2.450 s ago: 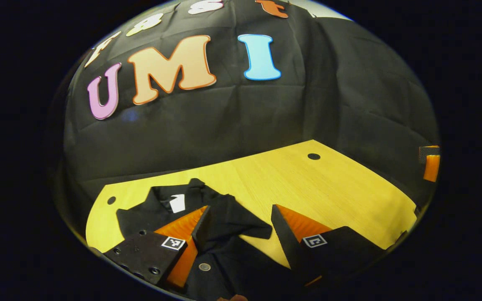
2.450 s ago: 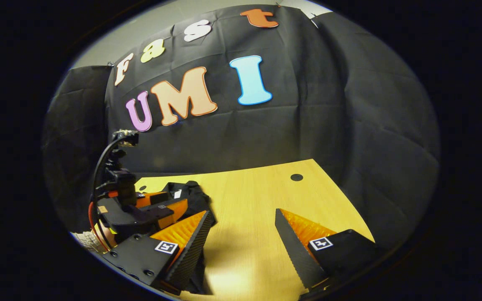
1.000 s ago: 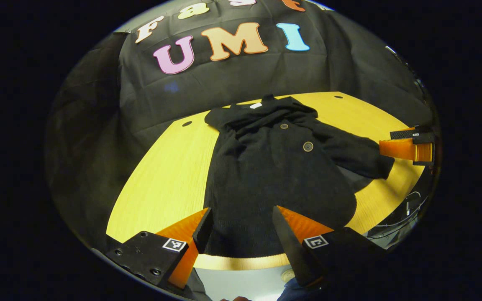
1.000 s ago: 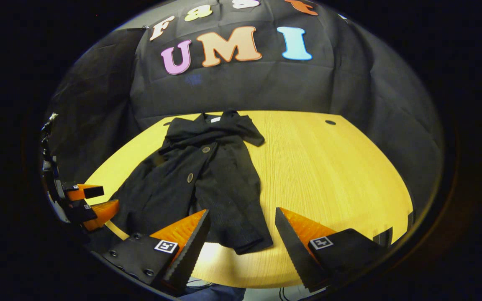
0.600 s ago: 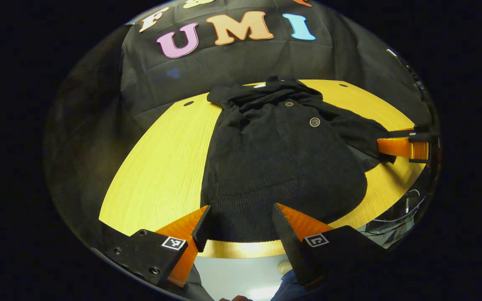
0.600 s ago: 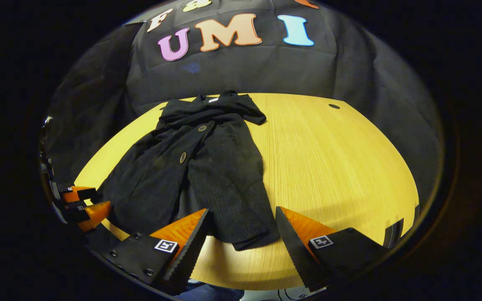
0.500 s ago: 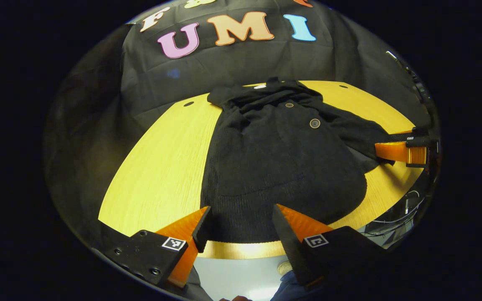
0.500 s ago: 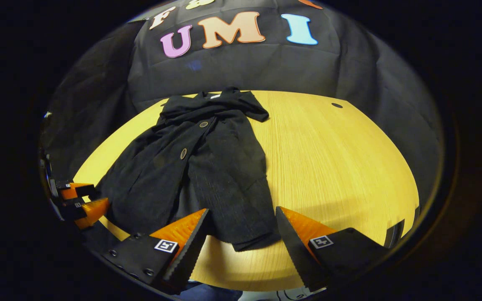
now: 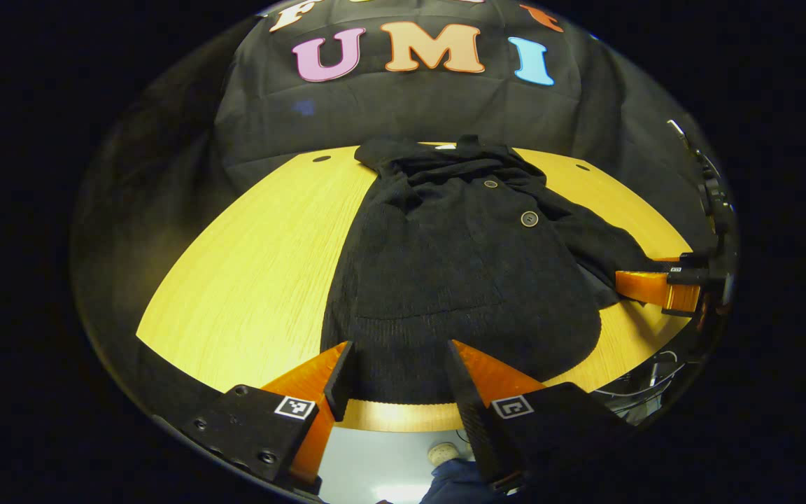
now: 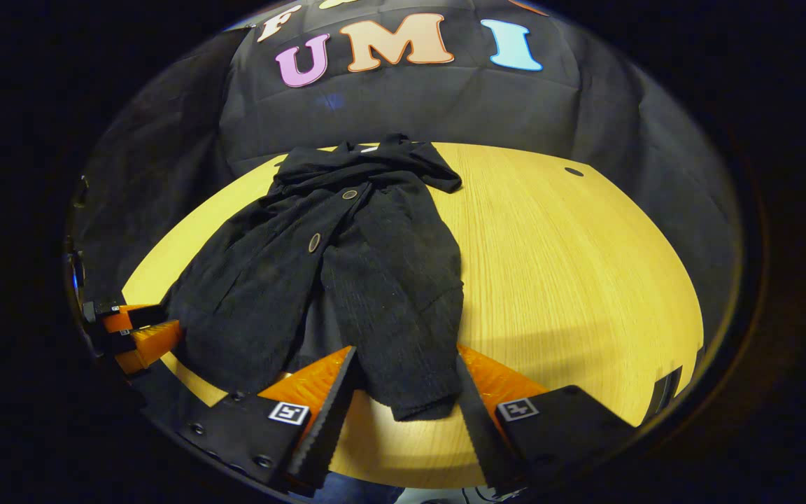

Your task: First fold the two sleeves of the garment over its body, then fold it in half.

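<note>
Bracketing the near end of the garment (image 9: 459,280), you are holding both grippers low at the table's (image 10: 571,280) front edge. It is lying lengthwise on the wood, collar toward the far wall, buttons facing up, and both sleeves look already laid over the body.

Your left gripper (image 9: 396,381) is standing with its fingers apart on either side of the hem's left part, not pinching anything yet. Your right gripper (image 10: 403,399) is likewise spread, its fingers flanking the sleeve end (image 10: 417,392) that is hanging toward the near edge.

Placing each one at a near corner makes sense, I judge, for the half fold: two grips there would let you carry the hem up to the collar evenly. Whether the pads are touching cloth, I cannot tell.
</note>
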### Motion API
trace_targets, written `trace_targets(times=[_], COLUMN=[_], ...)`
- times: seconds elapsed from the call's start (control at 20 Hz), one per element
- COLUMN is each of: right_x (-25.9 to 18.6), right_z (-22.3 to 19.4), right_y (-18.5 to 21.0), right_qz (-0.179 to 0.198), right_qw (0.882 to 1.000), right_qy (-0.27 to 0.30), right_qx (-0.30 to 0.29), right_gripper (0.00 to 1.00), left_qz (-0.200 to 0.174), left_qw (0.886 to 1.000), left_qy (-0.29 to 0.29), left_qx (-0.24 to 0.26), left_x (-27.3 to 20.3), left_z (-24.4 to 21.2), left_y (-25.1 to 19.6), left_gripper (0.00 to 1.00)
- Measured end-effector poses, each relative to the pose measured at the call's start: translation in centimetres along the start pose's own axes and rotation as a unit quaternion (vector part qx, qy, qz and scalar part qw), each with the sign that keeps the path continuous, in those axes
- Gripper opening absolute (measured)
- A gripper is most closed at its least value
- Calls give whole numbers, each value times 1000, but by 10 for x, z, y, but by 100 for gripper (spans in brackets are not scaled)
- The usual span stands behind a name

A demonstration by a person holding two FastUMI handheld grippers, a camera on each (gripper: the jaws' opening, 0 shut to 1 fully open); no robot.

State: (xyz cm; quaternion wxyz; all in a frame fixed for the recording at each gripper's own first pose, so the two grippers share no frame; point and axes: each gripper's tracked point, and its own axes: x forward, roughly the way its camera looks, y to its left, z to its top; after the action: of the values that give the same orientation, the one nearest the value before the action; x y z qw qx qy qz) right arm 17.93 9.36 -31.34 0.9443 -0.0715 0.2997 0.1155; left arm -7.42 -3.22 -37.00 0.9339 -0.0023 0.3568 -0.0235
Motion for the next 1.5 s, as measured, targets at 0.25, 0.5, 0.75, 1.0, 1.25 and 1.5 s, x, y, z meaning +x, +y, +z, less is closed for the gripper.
trace_targets(times=[0.25, 0.5, 0.75, 1.0, 1.25, 1.5], right_x=[-2, 0, -2, -4, -5, -13], right_z=[-2, -3, -4, -4, -2, 6], right_y=[9, 15, 18, 20, 23, 31], right_qz=[2, 5, 4, 11, 11, 29], right_qw=[1000, 1000, 999, 999, 998, 997], right_qy=[17, 24, 33, 44, 50, 48], right_qx=[15, 13, 20, 22, 28, 48], right_gripper=[65, 37, 30, 20, 10, 6], left_qz=[-13, -34, -32, -39, -60, -77], left_qw=[1000, 999, 999, 998, 997, 996], left_qy=[2, 7, 6, 12, 19, 14], left_qx=[4, 7, 22, 52, 36, 36], left_x=[1, 2, 1, 1, 0, -6], left_z=[0, -2, -2, -2, -1, 9], left_y=[-11, -18, -21, -23, -22, -18], left_gripper=[54, 24, 2, 0, 0, 0])
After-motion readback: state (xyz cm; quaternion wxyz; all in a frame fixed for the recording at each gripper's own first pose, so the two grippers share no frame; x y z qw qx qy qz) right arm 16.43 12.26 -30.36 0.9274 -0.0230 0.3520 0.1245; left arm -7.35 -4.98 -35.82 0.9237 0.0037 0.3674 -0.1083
